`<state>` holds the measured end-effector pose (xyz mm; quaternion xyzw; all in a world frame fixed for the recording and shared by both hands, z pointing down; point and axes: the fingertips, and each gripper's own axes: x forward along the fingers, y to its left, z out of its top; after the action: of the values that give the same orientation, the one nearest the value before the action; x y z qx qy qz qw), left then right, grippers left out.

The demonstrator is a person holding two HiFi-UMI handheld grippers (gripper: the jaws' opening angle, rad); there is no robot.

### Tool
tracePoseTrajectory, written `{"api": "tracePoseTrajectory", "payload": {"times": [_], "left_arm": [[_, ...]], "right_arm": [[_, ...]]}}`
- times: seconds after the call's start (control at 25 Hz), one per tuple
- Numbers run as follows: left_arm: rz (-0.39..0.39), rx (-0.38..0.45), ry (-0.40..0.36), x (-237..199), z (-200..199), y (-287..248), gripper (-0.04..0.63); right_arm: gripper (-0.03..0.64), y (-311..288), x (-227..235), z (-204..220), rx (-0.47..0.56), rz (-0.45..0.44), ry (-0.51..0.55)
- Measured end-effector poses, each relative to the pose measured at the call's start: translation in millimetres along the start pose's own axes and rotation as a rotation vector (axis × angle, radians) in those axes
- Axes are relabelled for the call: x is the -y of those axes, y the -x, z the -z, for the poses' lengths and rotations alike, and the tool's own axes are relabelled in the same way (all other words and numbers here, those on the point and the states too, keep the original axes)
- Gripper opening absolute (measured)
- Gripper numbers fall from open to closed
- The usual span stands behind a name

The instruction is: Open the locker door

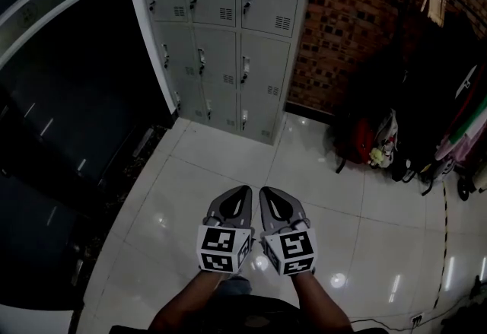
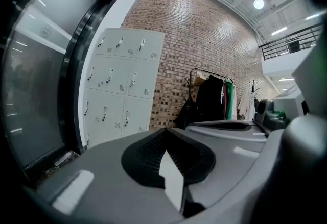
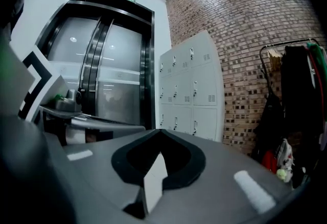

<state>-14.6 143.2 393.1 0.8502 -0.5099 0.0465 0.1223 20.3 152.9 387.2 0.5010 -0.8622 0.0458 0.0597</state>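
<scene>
A grey bank of lockers stands against the wall ahead, all its doors closed, each with a small handle near its left edge. The same lockers appear far off in the left gripper view and again, lockers, in the right gripper view. My left gripper and right gripper are held side by side low over the tiled floor, well short of the lockers. Both have their jaws together with nothing between them, as the left gripper and right gripper show in their own views.
A brick wall runs right of the lockers. A clothes rack with dark garments and bags stands at the right. Dark glass doors fill the left side. Glossy white floor tiles lie between me and the lockers.
</scene>
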Motion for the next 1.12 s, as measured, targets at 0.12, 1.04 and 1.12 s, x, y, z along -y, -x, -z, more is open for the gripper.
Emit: {"api": "tracePoseTrajectory", "payload": {"times": [0.12,1.04,1.12], "left_arm": [[0.009,0.0,0.006,-28.5,-10.1,-17.9,0.005],[0.016,-0.003,0.042,-120.0,-33.0,-119.3,0.005],[0.008,-0.003,0.038,-125.7,-35.2,-138.5,0.005]], "right_arm": [[0.003,-35.4,-1.0,-5.9,-0.013,0.005,0.008],[0.003,-168.1,40.9,-10.0,-0.044,0.016,0.019],[0.003,-184.6,55.6,-10.5,-0.04,0.008,0.02]]}}
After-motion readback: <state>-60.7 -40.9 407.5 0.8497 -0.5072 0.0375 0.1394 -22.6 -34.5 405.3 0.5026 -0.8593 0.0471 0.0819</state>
